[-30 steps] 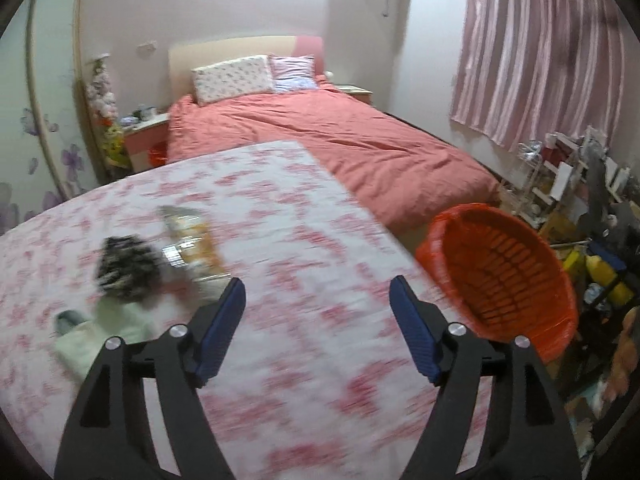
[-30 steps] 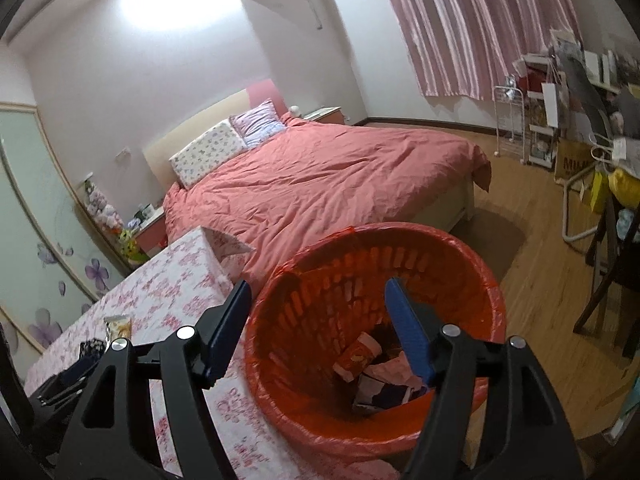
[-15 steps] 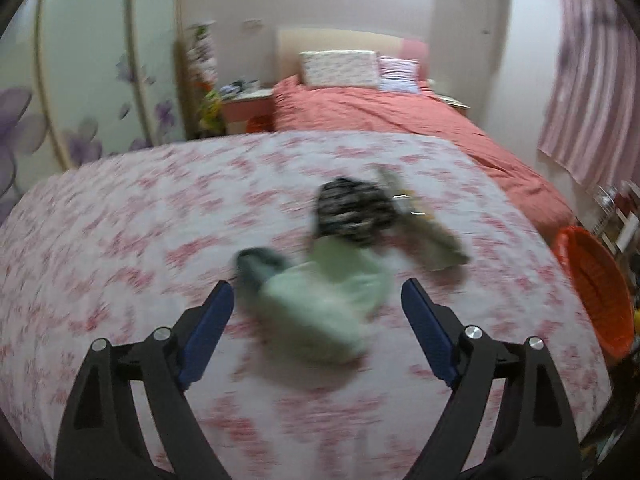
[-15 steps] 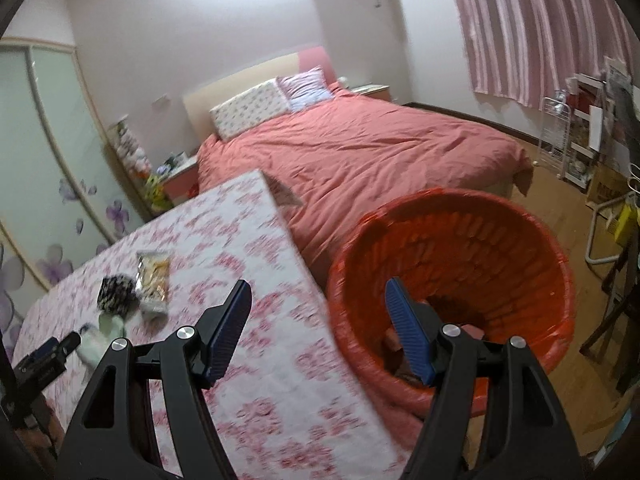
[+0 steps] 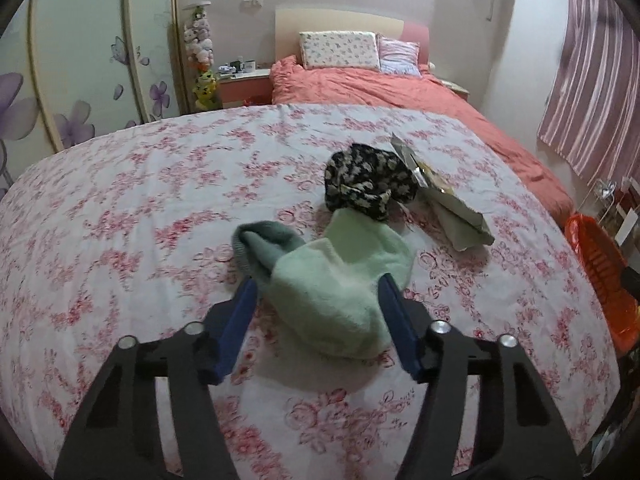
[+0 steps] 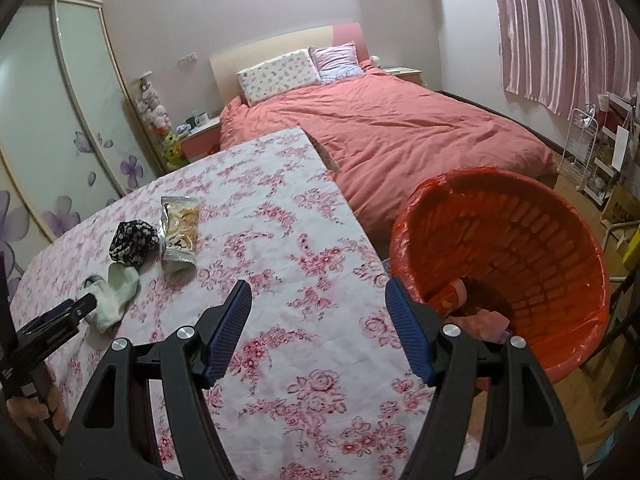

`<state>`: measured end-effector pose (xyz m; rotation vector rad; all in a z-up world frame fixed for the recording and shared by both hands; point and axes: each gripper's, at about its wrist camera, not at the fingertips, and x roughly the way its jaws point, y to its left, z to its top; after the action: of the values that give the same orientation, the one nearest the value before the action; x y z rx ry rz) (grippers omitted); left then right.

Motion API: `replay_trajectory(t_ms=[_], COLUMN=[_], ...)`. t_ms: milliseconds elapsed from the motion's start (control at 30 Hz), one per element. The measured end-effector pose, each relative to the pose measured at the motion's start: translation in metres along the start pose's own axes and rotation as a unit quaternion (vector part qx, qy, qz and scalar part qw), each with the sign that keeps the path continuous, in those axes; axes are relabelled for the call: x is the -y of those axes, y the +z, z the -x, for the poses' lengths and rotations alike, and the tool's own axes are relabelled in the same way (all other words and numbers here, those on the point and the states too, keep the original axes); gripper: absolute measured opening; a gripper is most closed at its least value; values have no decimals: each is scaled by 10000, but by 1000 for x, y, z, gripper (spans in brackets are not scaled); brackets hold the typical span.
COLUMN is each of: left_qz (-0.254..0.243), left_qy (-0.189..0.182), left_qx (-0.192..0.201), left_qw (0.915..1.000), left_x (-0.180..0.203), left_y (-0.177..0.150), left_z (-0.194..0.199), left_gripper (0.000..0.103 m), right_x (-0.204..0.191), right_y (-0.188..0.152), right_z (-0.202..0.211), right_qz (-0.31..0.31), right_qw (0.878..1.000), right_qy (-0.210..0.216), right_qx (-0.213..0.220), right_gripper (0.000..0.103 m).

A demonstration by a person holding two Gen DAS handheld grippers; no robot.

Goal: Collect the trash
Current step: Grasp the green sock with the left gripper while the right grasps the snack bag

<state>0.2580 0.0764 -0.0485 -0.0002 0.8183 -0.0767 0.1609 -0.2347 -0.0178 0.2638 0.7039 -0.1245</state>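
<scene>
A pale green sock (image 5: 332, 280) lies on the floral tablecloth (image 5: 140, 208). My left gripper (image 5: 318, 294) is open with its fingers on either side of the sock, low over it. Behind it lie a black patterned cloth (image 5: 366, 182) and a snack wrapper (image 5: 448, 204). In the right wrist view the sock (image 6: 114, 290), the cloth (image 6: 134, 240) and the wrapper (image 6: 180, 234) lie at left. My right gripper (image 6: 318, 304) is open and empty above the table edge, next to the orange bin (image 6: 560, 216), which holds some trash (image 6: 452, 298).
A bed with a pink cover (image 6: 400, 132) stands behind the table. The orange bin (image 5: 600, 268) also shows at the right edge of the left wrist view. A wire shelf with clutter (image 6: 588, 152) stands at right. A wardrobe (image 5: 80, 60) is at left.
My left gripper has swung left from the bin side and come down around the green sock. My right gripper has drawn back from over the bin toward the table.
</scene>
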Motion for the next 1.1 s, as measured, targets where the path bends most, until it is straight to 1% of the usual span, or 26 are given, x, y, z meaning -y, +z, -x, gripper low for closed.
replay_trajectory(t_ms=[33, 67, 100, 133, 167, 200, 233, 367, 500, 667, 767, 900, 1000, 1100], left_qz=[-26, -44, -30, -7, -4, -8, -10, 26, 111, 291, 384, 507, 586, 684], left_qy=[19, 48, 30, -8, -40, -72, -107, -235, -287, -229, -156, -34, 57, 127], left_qx=[-38, -100, -105, -72, -17, 26, 68, 320, 573, 921, 1052, 1133, 1141, 1149], left_qw=[10000, 9999, 9999, 10000, 10000, 10000, 9999, 9992, 9979, 9951, 9936, 9923, 9917, 9909], left_x=[0, 1, 1, 1, 0, -1, -2, -6, -11, -26, -36, -54, -69, -83], left_y=[0, 0, 0, 1, 1, 1, 2, 11, 24, 40, 48, 53, 55, 56], left_z=[-3, -6, -6, -4, -1, 2, 5, 23, 40, 62, 71, 77, 79, 79], left_gripper=[44, 37, 26, 19, 17, 11, 8, 7, 6, 6, 6, 6, 6, 6], right_x=[-1, -2, -3, -5, -6, -8, -9, -17, -32, -51, -68, -88, -105, -121], right_y=[-1, -1, -1, -2, -2, -2, -2, -3, -6, -5, -2, 4, 10, 13], right_z=[0, 0, -2, -2, -3, -3, -4, -9, -14, -21, -30, -47, -67, -83], right_qz=[5, 13, 21, 33, 43, 54, 56, 89, 192, 292, 383, 395, 355, 387], right_qw=[10000, 10000, 10000, 10000, 10000, 9999, 9999, 9998, 9992, 9983, 9972, 9957, 9938, 9924], right_qy=[6, 19, 24, 32, 40, 54, 67, 148, 262, 431, 569, 745, 900, 948], right_qx=[-20, -38, -47, -56, -63, -77, -86, -142, -212, -261, -291, -387, -556, -678], right_gripper=[69, 69, 69, 69, 69, 69, 69, 69, 69, 69, 69, 69, 69, 68])
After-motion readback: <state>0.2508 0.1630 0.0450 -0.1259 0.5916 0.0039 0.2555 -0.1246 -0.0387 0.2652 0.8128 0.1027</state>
